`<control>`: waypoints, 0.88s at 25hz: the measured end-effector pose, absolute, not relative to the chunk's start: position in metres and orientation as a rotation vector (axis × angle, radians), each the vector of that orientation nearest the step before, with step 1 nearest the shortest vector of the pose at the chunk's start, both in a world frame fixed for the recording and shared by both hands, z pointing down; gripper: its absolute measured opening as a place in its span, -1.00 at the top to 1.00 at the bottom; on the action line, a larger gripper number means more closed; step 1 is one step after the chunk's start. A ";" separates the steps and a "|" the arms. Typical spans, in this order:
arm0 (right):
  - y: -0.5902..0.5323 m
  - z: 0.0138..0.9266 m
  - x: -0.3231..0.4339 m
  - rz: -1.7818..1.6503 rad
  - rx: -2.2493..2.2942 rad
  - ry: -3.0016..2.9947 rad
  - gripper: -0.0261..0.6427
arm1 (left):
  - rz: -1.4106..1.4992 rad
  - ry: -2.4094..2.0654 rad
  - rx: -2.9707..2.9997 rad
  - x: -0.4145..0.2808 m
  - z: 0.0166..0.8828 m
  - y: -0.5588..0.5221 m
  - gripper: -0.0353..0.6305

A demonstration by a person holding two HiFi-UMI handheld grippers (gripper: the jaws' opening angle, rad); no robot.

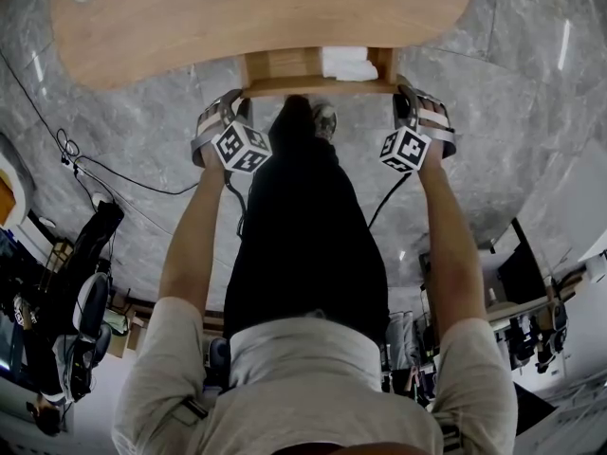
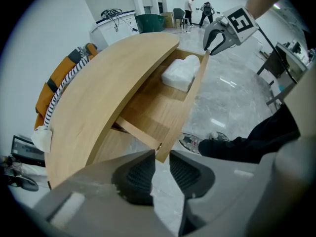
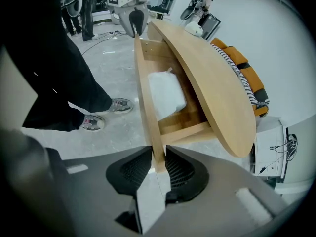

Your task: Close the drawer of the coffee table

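1. The drawer (image 1: 285, 64) is standing pulled out from under the coffee table (image 1: 237, 17), towards the person. Its front board (image 1: 318, 87) is spanning between the two grippers.
2. The right gripper (image 3: 158, 154) is clamping that board near one end. The left gripper (image 2: 161, 158) is holding its jaws apart, with the board's other corner sitting just at the tips, unpinched.
3. With only one side gripped, I reckon a push is risking a skewed drawer, jamming crooked in its opening.
4. The loose left jaws could be slipping off the corner and knocking into the table's edge.
5. The white packet (image 1: 346, 63) is lying low in the drawer. If it is riding up, it may be catching under the top.
6. I am counting one coffee table, one drawer, one packet, two grippers, and two shoes (image 3: 121, 104) in front of the drawer.
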State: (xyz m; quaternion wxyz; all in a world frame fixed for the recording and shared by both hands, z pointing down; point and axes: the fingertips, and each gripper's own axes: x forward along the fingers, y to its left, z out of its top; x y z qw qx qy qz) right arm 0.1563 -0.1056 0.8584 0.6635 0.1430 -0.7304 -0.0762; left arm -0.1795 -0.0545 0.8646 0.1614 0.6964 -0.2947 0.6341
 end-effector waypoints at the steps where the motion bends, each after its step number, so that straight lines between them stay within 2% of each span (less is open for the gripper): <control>1: -0.107 0.858 0.156 -0.172 0.327 -1.650 0.64 | 1.809 -0.842 1.988 -0.180 0.864 -0.056 0.55; 22: -0.149 0.856 0.149 -0.156 0.434 -1.632 0.61 | 1.733 -0.871 1.992 -0.188 0.864 -0.094 0.54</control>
